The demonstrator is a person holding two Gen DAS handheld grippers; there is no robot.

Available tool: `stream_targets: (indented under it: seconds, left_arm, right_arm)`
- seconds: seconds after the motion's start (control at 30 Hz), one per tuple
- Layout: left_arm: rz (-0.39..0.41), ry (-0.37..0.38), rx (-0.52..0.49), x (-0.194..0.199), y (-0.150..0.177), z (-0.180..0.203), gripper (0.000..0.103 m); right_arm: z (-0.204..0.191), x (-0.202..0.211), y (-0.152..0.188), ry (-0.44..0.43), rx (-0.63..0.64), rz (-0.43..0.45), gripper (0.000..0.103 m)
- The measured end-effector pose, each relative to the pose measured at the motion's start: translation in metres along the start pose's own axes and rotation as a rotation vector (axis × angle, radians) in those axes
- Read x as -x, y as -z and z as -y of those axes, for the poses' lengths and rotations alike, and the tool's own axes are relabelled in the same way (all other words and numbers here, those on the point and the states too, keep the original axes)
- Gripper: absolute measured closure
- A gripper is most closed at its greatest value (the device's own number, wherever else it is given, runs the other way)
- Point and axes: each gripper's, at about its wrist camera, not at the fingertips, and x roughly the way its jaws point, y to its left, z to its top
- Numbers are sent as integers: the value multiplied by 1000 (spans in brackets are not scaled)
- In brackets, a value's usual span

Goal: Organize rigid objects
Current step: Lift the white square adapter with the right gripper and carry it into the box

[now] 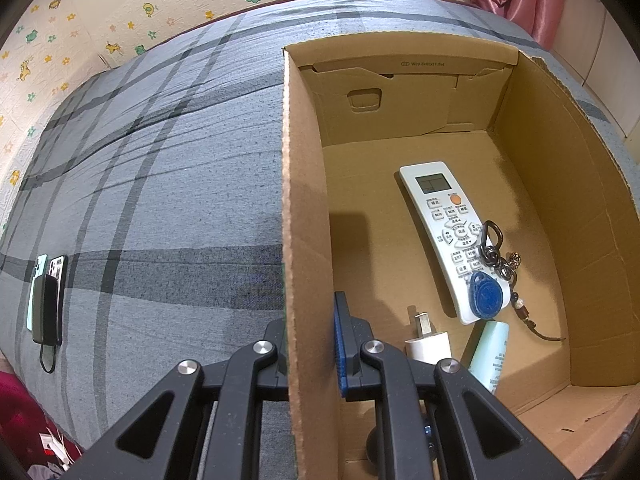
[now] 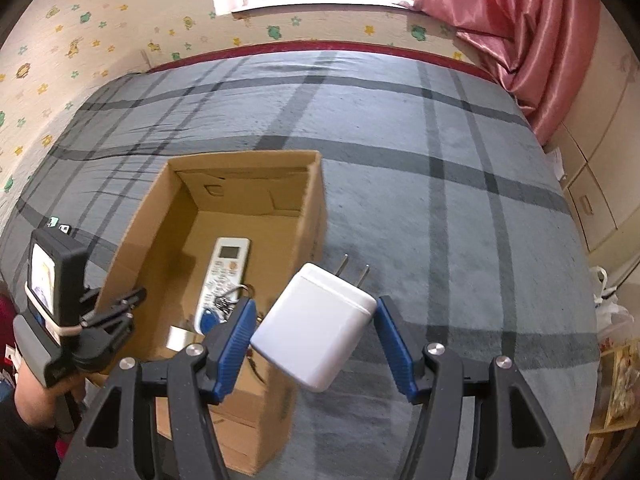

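**Right wrist view: white charger pinched above the bed beside the box**

Right wrist view shows the right gripper [image 2: 316,344] with its 2 blue ribbed pads pinching a white rectangular plastic wall charger [image 2: 314,326] by its sides. The charger sits tilted, its 2 metal prongs pointing up and away toward the far edge of the grey plaid bedcover [image 2: 460,184]. It hangs over the bedcover just beside the right wall of the open brown cardboard box [image 2: 316,208], which rests on the cover toward its left side.

Inside the box, a long white remote control with a small screen and an orange button [image 1: 448,236] lies along the floor toward the right wall. A blue plastic key fob on a dark metal key ring [image 1: 486,294] rests across the remote's near end. Near the front of the box stand a smaller white plug adapter [image 1: 428,344] and a pale green tube [image 1: 490,354], side by side.

Left wrist view shows the left gripper [image 1: 312,348] pressed together on the box's left wall, 1 finger outside and 1 blue pad inside. Toward the bedcover's left edge lies a dark power bank stacked on 2 phones [image 1: 46,298], well apart from the box.
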Motion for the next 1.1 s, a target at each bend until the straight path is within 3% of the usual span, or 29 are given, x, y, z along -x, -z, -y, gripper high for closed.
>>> stream_targets:
  seconds: [0.5,1.1]
  left_arm:
    - [-1,3,4,0,0,0,89]
    - [1,4,2,-1,0,0,89]
  right_arm:
    - [-53,-28,-23,-67,58,-25,38]
    - [-89,-97,-13,-98,74,-152,38]
